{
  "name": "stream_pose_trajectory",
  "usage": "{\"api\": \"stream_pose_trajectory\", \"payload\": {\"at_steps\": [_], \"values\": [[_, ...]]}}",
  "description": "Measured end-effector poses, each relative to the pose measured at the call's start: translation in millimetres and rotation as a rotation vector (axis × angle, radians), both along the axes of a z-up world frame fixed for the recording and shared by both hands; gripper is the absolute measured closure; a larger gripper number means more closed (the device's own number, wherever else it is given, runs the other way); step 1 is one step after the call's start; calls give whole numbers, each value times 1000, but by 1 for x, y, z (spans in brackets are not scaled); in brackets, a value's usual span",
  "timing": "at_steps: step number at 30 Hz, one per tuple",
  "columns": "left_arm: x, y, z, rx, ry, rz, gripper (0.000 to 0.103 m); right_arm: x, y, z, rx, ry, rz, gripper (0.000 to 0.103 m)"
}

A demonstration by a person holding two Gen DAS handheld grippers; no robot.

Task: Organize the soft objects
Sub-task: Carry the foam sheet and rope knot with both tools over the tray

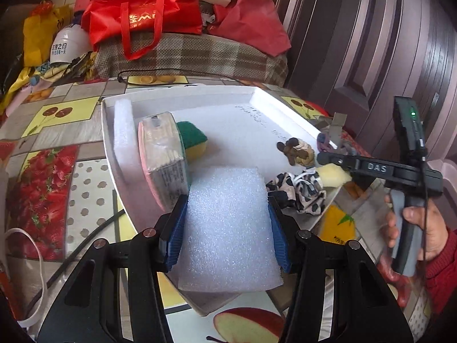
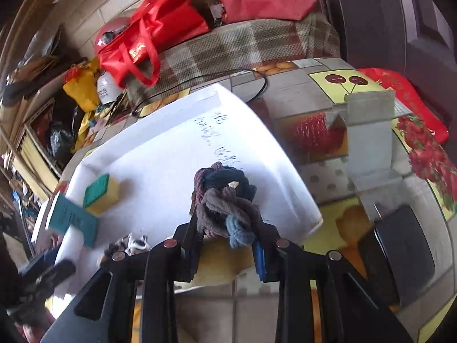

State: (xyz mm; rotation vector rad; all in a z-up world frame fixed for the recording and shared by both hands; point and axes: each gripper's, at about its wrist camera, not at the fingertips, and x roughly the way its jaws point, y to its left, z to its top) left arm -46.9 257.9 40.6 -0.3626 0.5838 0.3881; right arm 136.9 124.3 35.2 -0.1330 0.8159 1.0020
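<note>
My left gripper point(image 1: 227, 214) is shut on a white foam block point(image 1: 228, 228) over the near edge of a white tray point(image 1: 200, 103). In the tray stand a foam sheet point(image 1: 123, 143), a tissue pack point(image 1: 164, 157), a green-yellow sponge point(image 1: 192, 140), a brown hair tie point(image 1: 297, 150), a spotted scrunchie point(image 1: 300, 191) and a yellow puff point(image 1: 334, 174). My right gripper point(image 2: 227, 228) is shut on a bundle of hair ties point(image 2: 225, 200) above the tray's point(image 2: 160, 154) right part. The right gripper also shows in the left wrist view point(image 1: 324, 148).
The table has a fruit-print cloth point(image 1: 51, 143). Red bags point(image 1: 142, 17) lie on a plaid-covered sofa behind it. A grey cardboard piece point(image 2: 368, 140) and a black object point(image 2: 400, 243) lie right of the tray. A cable point(image 1: 171, 71) runs behind the tray.
</note>
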Motion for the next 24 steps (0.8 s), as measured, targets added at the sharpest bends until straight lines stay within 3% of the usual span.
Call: {"api": "stream_pose_trajectory", "payload": {"at_steps": [8, 13, 16, 20, 24], "values": [[-37, -10, -6, 64, 61, -18, 51, -60, -40, -2, 4, 22, 63, 74], [-60, -16, 6, 120, -35, 60, 51, -80, -56, 2, 110, -82, 56, 74], [-75, -26, 17, 211, -103, 144, 51, -78, -74, 9, 199, -134, -12, 74], [-76, -45, 24, 306, -149, 175, 51, -77, -90, 21, 219, -280, -84, 74], [-58, -55, 25, 317, -160, 170, 51, -71, -86, 23, 226, -296, -98, 73]]}}
